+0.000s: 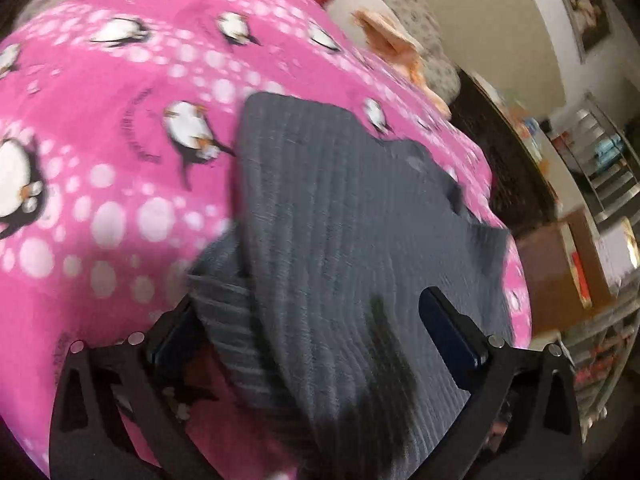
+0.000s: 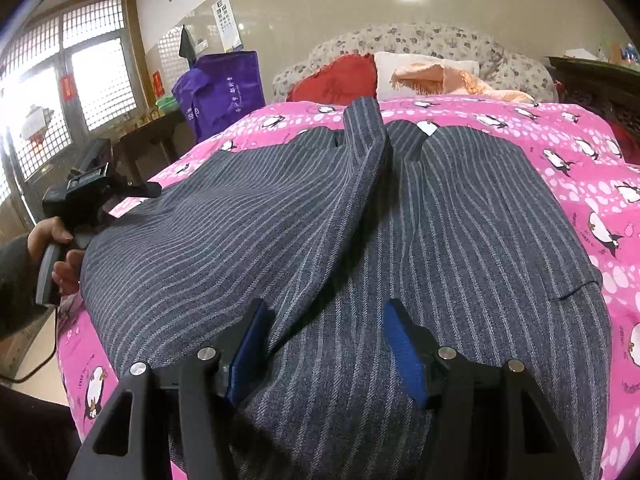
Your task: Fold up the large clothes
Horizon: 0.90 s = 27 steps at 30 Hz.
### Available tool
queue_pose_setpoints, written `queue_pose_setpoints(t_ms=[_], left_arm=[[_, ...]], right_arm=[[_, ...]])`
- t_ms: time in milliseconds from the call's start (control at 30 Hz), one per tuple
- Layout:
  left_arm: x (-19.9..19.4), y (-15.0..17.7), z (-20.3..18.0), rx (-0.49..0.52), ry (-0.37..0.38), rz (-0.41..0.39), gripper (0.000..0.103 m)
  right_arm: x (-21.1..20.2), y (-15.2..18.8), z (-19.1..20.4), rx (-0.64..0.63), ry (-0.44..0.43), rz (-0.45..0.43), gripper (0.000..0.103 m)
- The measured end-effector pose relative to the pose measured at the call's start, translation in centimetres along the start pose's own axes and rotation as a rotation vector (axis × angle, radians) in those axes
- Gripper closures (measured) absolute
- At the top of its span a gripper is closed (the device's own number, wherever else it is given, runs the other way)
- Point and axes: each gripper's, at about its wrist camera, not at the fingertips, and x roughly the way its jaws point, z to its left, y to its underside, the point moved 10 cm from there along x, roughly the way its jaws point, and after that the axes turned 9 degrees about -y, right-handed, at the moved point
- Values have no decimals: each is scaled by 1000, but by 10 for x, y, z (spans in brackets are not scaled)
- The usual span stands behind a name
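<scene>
Striped grey trousers (image 2: 400, 220) are being spread flat on the pink penguin bedcover (image 2: 580, 168). Fabric is being straddled, unpinched, by the left gripper (image 1: 312, 320), jaws wide. The right gripper (image 2: 324, 352) is being held half-open over the waist, its pads clear of the cloth.

You are working in a lived-in bedroom of a home. Note the bed (image 2: 600, 152), which is covered with a pink penguin-print quilt (image 2: 580, 184). At its head lie a red cushion (image 2: 336, 78), a white pillow (image 2: 400, 64) and a floral quilt (image 2: 432, 42). A latticed window (image 2: 92, 84) fills the left wall. Beside it, a low wooden table (image 2: 152, 128) carries a purple shopping bag (image 2: 224, 88). An eye chart (image 2: 226, 24) hangs on the beige wall. To the right you can see dark carved wooden furniture (image 2: 600, 80) with small household items on top.
</scene>
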Motion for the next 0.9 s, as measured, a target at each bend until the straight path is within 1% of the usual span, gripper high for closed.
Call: queue_pose_setpoints(t_ms=[33,67,100,167,233,267,333,367,400,467,500,533,567,667,767,900], left_arm=[[-2,7,-13,24,85,41,5],[-3,17,-23,59,127,80,5],[-2,23,-27,98,118,97,5],[4,32,-28,182,64,116,5],[5,26,-28,185,70,108,5],[6,16,-25,170,50,94,5],[8,3,-23,154,36,72,6],[10,-1,-22,151,29,66,12],[11,-1,-23,161,30,74,15],[13,6,-34,235,22,89,27],[13,10,-36,271,-2,87,32],[13,10,-34,299,-49,76,42],[14,8,-28,302,-93,68,44],[21,0,-18,263,-115,53,47],[24,1,-17,316,-138,40,46],[24,4,-15,364,-129,58,43]], right_arm=[[0,0,0,-1,0,0,45],[0,0,0,0,-1,0,45],[0,0,0,0,-2,-1,45],[0,0,-1,2,-5,-3,45],[0,-1,-1,3,-4,-4,45],[0,0,-1,3,-5,-4,45],[0,0,0,5,-5,-5,45],[-1,0,0,5,-5,-5,45],[-1,0,0,5,-5,-5,45],[-1,0,0,5,-5,-5,45],[-1,0,0,4,-5,-6,45],[-1,-1,0,4,-5,-6,45],[-1,-1,0,5,-6,-6,45],[0,-1,-1,5,-5,-4,45],[-1,0,0,7,1,-3,45],[-3,-1,-1,27,9,32,43]])
